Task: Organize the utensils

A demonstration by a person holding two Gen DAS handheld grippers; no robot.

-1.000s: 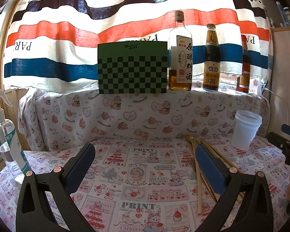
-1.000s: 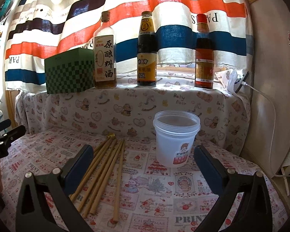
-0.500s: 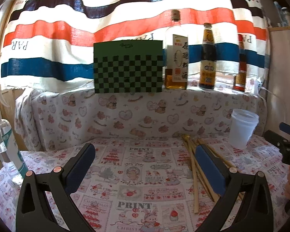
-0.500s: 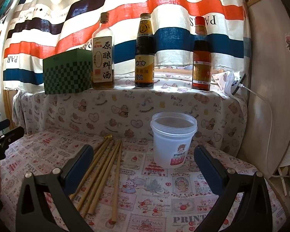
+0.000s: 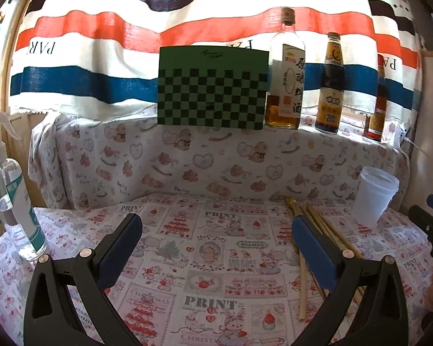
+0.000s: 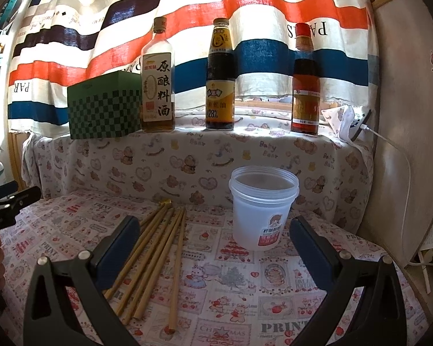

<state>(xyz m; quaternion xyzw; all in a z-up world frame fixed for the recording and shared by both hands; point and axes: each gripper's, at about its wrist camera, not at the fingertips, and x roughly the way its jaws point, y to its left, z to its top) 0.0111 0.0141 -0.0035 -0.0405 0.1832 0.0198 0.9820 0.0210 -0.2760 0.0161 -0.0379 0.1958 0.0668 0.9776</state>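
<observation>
You are holding the left gripper [image 5: 215,225] and right gripper [image 6: 213,226] wide open and empty over a printed tablecloth [image 5: 216,259]. The bamboo chopsticks [image 6: 158,256] are lying loose just beside the translucent plastic cup [image 6: 261,210]. Behind, three sauce bottles [image 6: 220,77] and a green checkered box [image 6: 104,106] are standing on a cloth-covered ledge before a striped curtain [image 6: 245,14].

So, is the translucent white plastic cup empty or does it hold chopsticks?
Empty: the translucent white plastic cup stands upright, nothing inside; the bamboo chopsticks lie beside it.

Bamboo chopsticks [image 6: 158,253] fanned flat on tablecloth, left of upright translucent cup [image 6: 262,210].
</observation>
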